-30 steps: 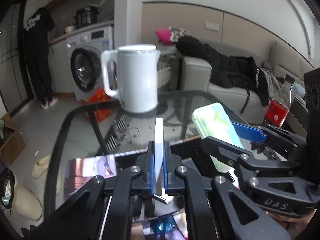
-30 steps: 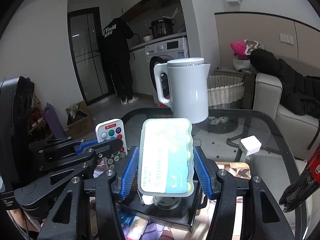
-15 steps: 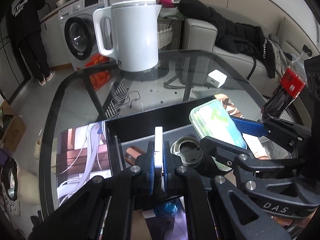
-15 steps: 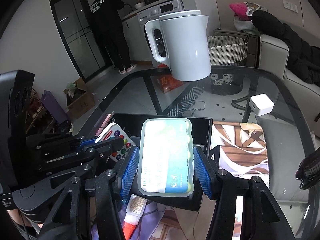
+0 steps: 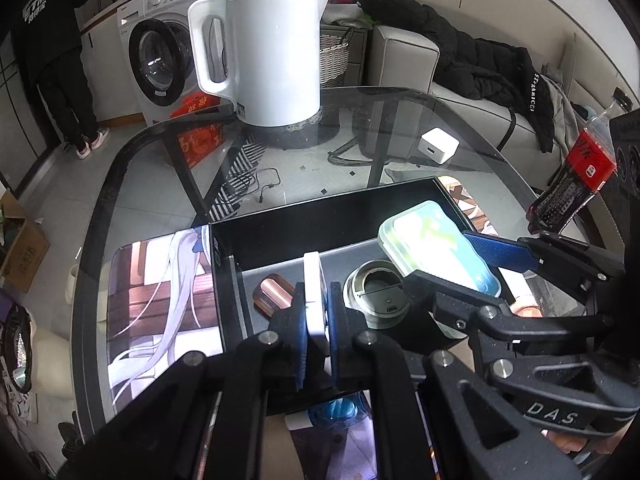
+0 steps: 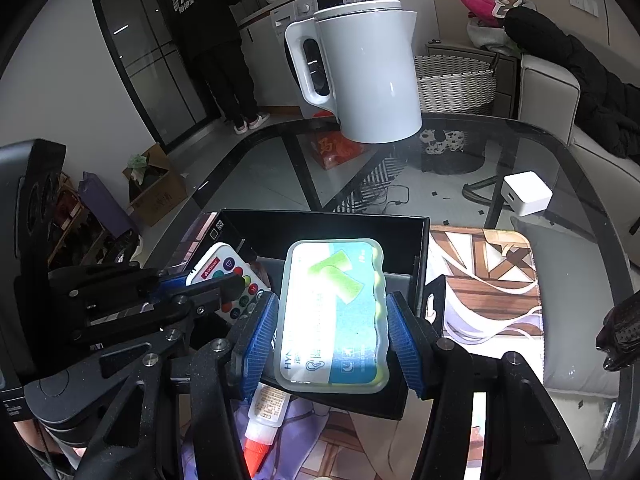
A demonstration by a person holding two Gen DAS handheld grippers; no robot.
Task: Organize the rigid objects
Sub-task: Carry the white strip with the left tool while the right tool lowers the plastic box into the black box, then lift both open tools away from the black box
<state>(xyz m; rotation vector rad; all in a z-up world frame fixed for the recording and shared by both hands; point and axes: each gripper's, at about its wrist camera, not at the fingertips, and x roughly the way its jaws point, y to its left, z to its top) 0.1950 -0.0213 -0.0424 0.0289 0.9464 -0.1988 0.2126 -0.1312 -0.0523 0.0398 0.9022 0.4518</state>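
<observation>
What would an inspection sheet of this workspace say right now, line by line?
Surface: glass table with a printed mat.
Job's things: black box holding a round metal part; remote; green-blue case.
Clutter: kettle, white charger, soda bottle, glue bottle.
Grippers: left gripper shut on the remote, edge-on; right gripper shut on the case.
Cables: thin cord on the floor under the glass.
Surroundings: person standing by the washing machine.
</observation>
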